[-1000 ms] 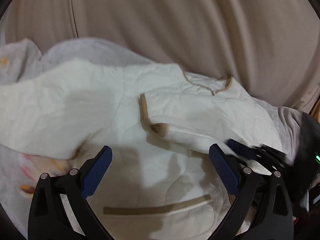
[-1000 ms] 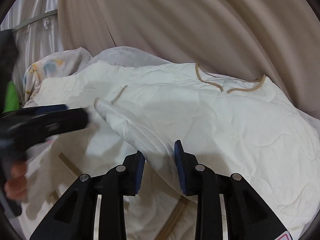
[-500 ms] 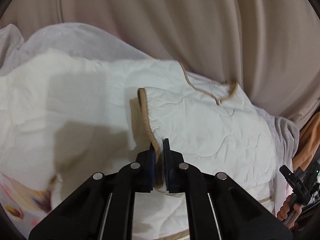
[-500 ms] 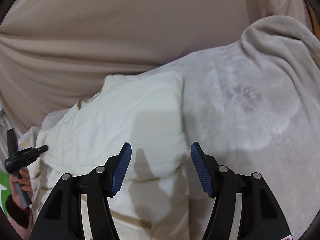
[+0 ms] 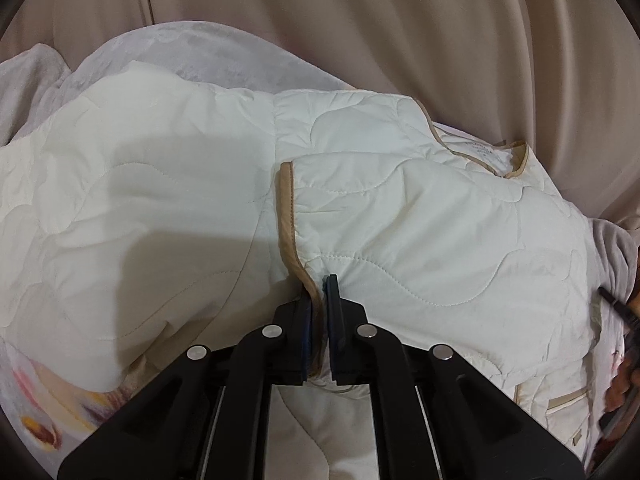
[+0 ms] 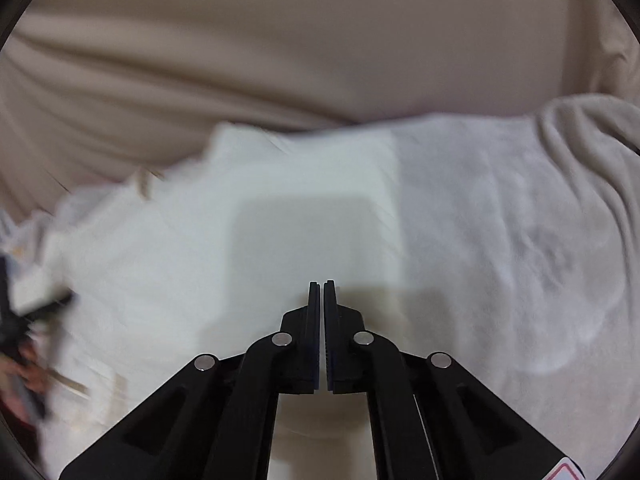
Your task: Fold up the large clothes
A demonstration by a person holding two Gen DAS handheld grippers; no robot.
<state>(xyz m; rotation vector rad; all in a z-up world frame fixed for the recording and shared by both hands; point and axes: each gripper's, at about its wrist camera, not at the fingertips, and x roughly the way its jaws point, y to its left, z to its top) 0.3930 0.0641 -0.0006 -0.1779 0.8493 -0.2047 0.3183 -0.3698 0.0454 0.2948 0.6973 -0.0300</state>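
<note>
A white quilted jacket [image 5: 420, 220] with tan trim lies spread over a grey blanket. My left gripper [image 5: 319, 292] is shut on the jacket's tan-trimmed front edge [image 5: 287, 208], which is folded over onto the body. The neckline [image 5: 516, 160] lies at the far right. In the right wrist view, which is blurred, the jacket [image 6: 240, 240] fills the left and middle. My right gripper [image 6: 322, 292] has its jaws closed over the jacket near its right edge; whether cloth sits between the pads is hidden.
A grey fleece blanket [image 6: 520, 240] covers the surface under and to the right of the jacket. A beige curtain [image 5: 400, 20] hangs behind. The other gripper and hand show at the left edge [image 6: 24, 340] of the right wrist view.
My right gripper's jaws went from wide open to closed over the jacket. My left gripper stays shut on the trimmed edge, and the camera has moved closer to the jacket.
</note>
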